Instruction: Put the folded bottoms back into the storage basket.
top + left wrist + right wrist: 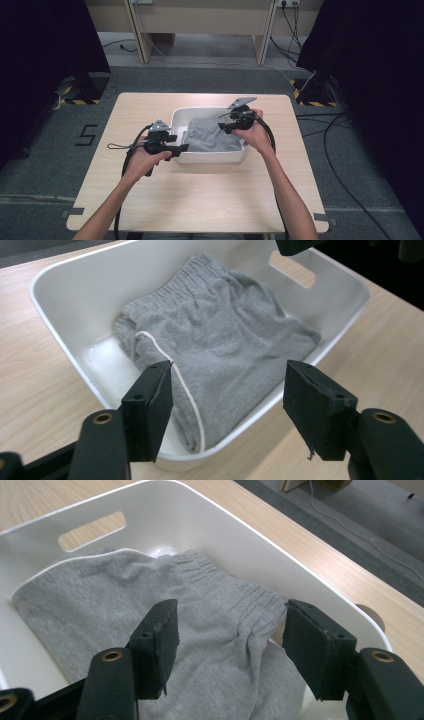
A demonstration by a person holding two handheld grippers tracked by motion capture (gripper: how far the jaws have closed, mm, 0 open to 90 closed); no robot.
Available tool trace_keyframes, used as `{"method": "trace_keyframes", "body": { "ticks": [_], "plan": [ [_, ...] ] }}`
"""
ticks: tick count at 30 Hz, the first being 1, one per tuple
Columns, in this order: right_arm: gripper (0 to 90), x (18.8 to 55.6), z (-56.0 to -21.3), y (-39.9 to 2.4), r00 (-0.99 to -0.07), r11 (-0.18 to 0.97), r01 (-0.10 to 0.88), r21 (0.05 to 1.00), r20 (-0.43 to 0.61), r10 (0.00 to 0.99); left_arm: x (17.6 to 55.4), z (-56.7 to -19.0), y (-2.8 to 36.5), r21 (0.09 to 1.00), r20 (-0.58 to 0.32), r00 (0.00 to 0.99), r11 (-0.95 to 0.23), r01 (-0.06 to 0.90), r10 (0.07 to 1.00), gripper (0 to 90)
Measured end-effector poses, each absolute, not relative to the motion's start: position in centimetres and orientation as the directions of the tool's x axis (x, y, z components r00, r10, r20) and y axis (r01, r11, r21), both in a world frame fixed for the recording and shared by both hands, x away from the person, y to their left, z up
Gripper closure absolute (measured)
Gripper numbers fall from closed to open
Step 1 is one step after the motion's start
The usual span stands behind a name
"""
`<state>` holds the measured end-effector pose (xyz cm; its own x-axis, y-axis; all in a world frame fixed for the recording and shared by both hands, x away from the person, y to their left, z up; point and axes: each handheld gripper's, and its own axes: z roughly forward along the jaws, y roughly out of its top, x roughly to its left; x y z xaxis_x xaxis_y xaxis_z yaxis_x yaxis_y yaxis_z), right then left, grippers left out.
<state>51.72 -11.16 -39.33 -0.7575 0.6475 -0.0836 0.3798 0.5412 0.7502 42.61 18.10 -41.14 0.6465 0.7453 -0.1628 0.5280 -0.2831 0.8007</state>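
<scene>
While both jaws gape, left gripper (227, 410) and right gripper (227, 650) hover over folded grey shorts (225, 345) (white tub (70, 295)); next, probably pinch the waistband.

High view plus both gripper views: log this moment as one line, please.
grey garment folded in white tub | left hand-held gripper open at near rim | right hand-held gripper open over waistband | nothing gripped

A smooth, glossy white plastic tub (65, 300) holds soft grey knit cloth shorts (235, 345) with a ribbed waistband, on a matt pale wood-grain table (200, 200).
</scene>
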Motion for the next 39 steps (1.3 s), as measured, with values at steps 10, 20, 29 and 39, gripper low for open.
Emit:
{"method": "trace_keyframes", "body": {
  "ticks": [10, 20, 29, 39],
  "plan": [
    [35.2, 49.3, -38.8, -12.0, -0.750, 0.511, 0.373, 0.774, -0.072, 0.657, 41.6, -41.2, 18.7, 0.795, -0.171, 0.636, -0.276, 0.540, 0.753, 26.2],
    [34.0, 46.5, -39.1, -12.6, -0.762, 0.498, 0.349, 0.794, -0.069, 0.644, 40.4, -41.2, 19.7, 0.804, -0.178, 0.632, -0.258, 0.535, 0.754, 22.8],
    [32.5, 44.5, -39.6, -12.9, -0.772, 0.494, 0.333, 0.803, -0.068, 0.632, 39.1, -41.4, 20.2, 0.817, -0.164, 0.630, -0.253, 0.518, 0.759, 21.9],
    [30.2, 41.7, -40.3, -14.1, -0.767, 0.468, 0.325, 0.822, -0.061, 0.639, 37.5, -41.3, 20.3, 0.830, -0.150, 0.645, -0.259, 0.494, 0.749, 21.9]
  ]
}}
